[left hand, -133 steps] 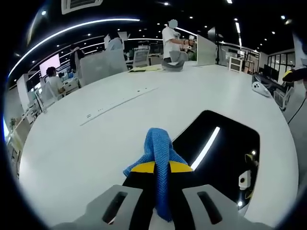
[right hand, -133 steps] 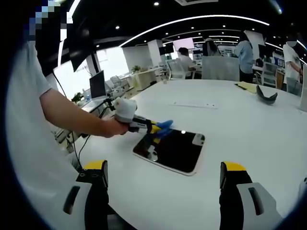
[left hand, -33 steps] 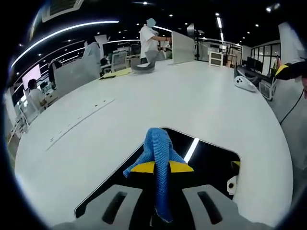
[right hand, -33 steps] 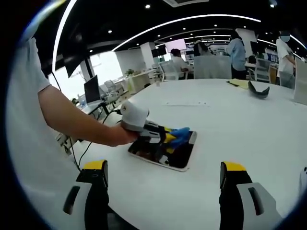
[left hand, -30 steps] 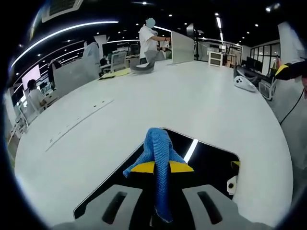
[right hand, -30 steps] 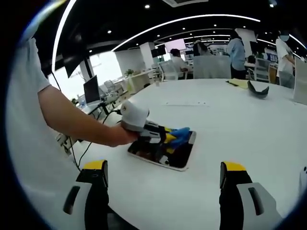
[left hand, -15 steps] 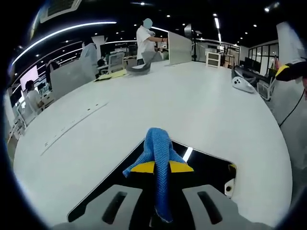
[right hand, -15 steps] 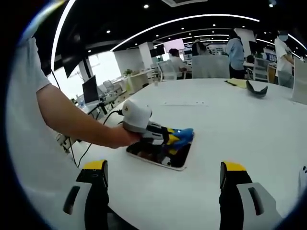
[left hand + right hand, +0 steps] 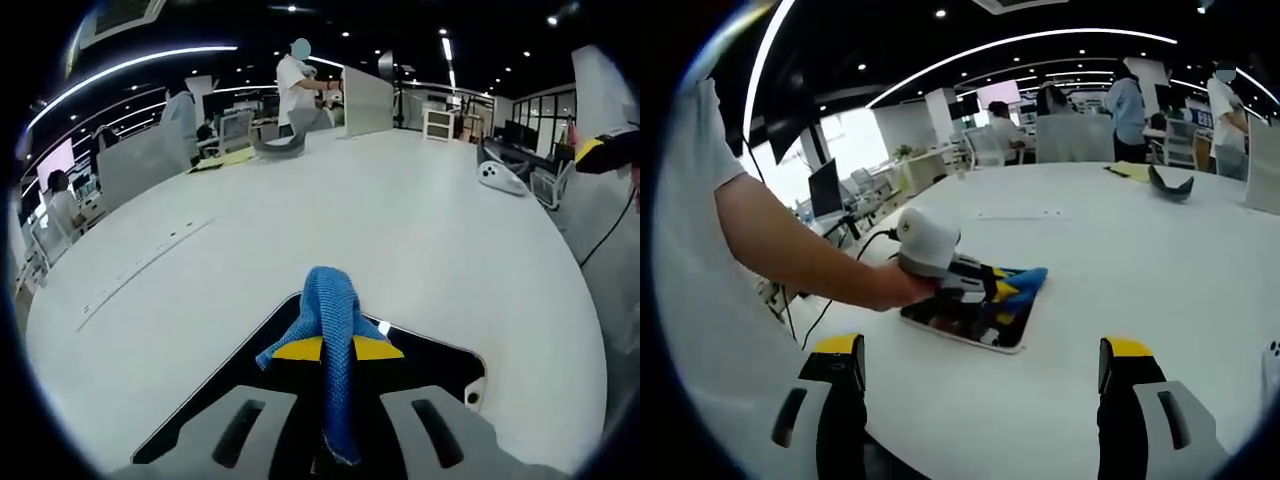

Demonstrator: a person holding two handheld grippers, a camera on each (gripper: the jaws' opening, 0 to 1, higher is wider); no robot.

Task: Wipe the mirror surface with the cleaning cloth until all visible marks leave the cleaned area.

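- Table [image 9: 1160, 260]: white, carries the mirror near its edge closest to the person.
- Mirror [image 9: 965, 318]: flat, probably fragile, slippery.
- Left gripper [image 9: 335, 345]: clamps the cloth at mirror's far edge.
- Right gripper [image 9: 980, 375]: jaws apart, empty.
- Cloth [image 9: 330, 310]: soft, light; best held by its bunched middle.

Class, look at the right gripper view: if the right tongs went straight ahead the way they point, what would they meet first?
Probably the bare white table: the open right tongs point past the mirror, which lies left of centre. Depth is hard to judge.

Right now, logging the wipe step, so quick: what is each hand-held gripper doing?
Left hand-held gripper: shut on the blue cleaning cloth, over the mirror.
Right hand-held gripper: open, holding nothing.
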